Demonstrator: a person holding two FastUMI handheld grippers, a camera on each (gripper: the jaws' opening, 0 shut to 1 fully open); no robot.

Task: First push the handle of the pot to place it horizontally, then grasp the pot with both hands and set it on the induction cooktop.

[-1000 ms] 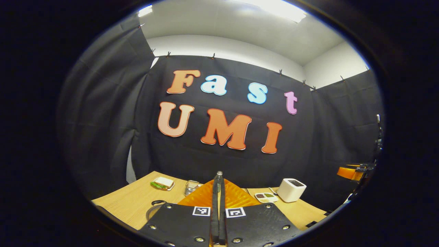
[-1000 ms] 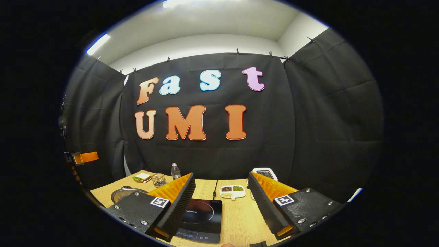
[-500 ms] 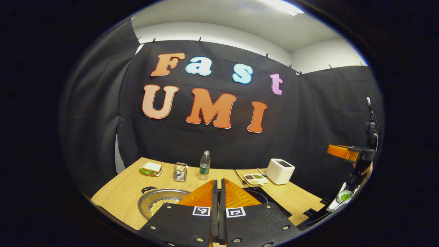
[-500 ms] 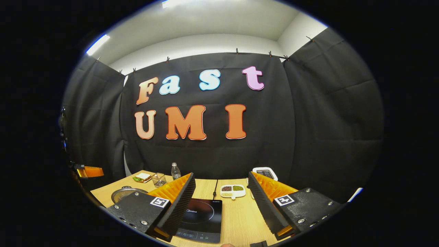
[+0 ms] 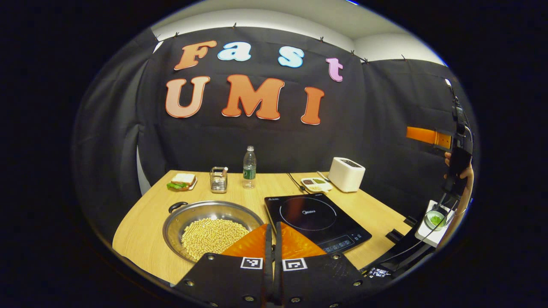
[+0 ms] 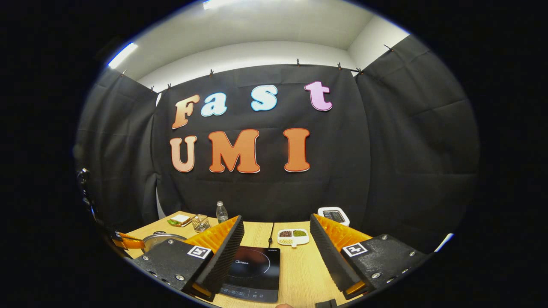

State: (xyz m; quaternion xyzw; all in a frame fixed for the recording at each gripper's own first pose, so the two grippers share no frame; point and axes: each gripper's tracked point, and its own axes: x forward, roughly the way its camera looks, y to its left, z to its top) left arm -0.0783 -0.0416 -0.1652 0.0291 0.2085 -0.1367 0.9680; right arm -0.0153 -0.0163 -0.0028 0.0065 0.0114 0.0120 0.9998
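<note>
A steel pot (image 5: 212,229) filled with pale beans sits on the wooden table's left half, its black handle (image 5: 177,206) at the far-left rim. The black induction cooktop (image 5: 314,216) lies just right of it. My left gripper (image 5: 272,226) hangs above the near table edge, its orange fingers pressed together with nothing between them. In the right gripper view my right gripper (image 6: 276,239) stands wide open above the cooktop (image 6: 252,273), and the pot (image 6: 160,238) peeks out behind its left finger. The right gripper (image 5: 428,136) also appears high at the right, held by a hand (image 5: 464,175).
Along the back of the table (image 5: 141,222) stand a sandwich on a plate (image 5: 182,182), a wire holder (image 5: 218,179), a water bottle (image 5: 249,162), a divided dish of beans (image 5: 316,184) and a white toaster (image 5: 346,173). A small green-filled bowl (image 5: 436,219) sits off the right edge.
The left gripper's view has tipped downward, bringing the pot and cooktop fully into sight; its fingers stay together. The right gripper has barely moved and stays open.
</note>
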